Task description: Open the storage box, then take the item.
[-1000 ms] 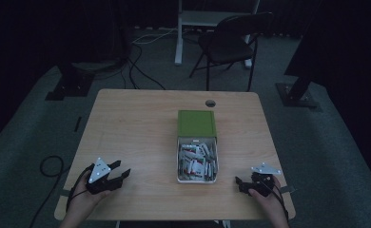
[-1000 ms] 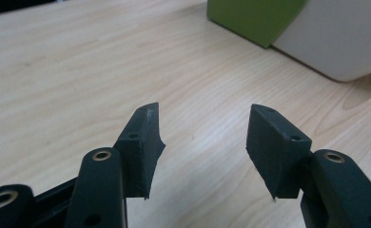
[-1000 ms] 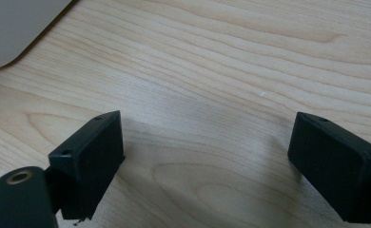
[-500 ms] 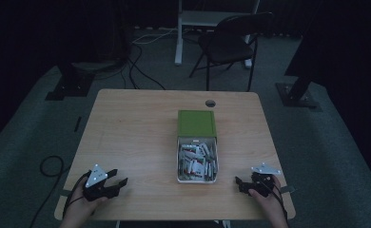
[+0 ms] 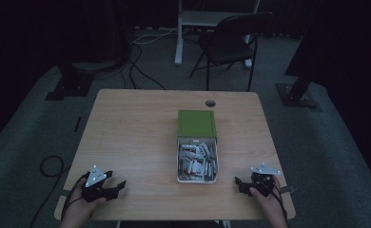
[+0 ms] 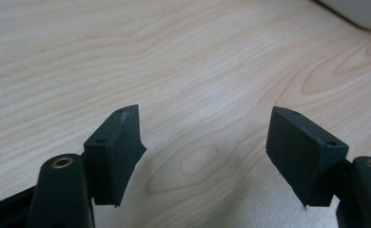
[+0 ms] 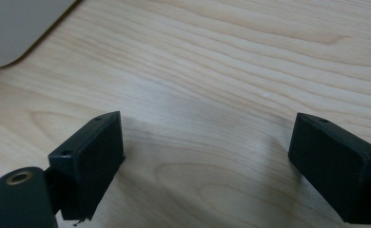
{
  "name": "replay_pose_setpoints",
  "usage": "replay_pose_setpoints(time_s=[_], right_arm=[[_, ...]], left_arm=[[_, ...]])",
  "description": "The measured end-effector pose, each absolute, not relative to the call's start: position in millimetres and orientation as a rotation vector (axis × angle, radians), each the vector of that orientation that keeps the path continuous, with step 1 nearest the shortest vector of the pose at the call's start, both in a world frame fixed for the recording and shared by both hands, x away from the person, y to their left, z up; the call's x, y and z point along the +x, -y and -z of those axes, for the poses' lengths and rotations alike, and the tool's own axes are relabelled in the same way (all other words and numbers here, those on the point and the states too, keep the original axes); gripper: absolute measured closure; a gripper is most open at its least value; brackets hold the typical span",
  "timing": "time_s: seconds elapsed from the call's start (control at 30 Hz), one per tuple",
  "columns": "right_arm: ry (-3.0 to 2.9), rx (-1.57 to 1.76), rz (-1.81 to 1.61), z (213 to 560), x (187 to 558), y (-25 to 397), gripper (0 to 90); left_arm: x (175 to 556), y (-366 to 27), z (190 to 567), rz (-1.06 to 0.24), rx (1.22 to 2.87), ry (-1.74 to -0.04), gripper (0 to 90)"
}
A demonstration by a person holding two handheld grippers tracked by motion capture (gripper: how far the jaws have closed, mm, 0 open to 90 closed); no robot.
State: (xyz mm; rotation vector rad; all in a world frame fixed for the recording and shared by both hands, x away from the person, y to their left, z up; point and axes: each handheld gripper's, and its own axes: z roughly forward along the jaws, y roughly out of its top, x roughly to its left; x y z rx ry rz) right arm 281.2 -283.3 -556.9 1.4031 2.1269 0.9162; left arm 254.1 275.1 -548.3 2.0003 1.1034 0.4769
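Your left gripper (image 5: 118,186) has drawn back toward the near left corner of the table (image 5: 136,128) since the earlier high views, while your right gripper (image 5: 240,183) holds the same spot near the right front edge. Both tools are released: in each gripper view the black jaws stand wide apart over bare wood grain, with nothing between them. The white tray (image 5: 180,166) sits at mid-table, well apart from either gripper, its green lid (image 5: 197,123) folded open on the far side. Small packets (image 5: 197,161) lie heaped inside it; their markings are too small to read. A pale corner of the tray (image 6: 359,9) shows at the top edge of the left gripper view. Judged from this layout, no packet has yet left the tray, so the handling work appears to lie entirely ahead of you.
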Motion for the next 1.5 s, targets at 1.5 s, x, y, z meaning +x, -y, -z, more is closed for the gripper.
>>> replay_pose_setpoints(time_s=[1.5], right_arm=[[-2.035, 1.482, -0.964, 550.5, 279.4, 279.1, 11.1]], left_arm=[[267.2, -260.0, 551.7, -0.528, 2.086, -1.231, 13.1]])
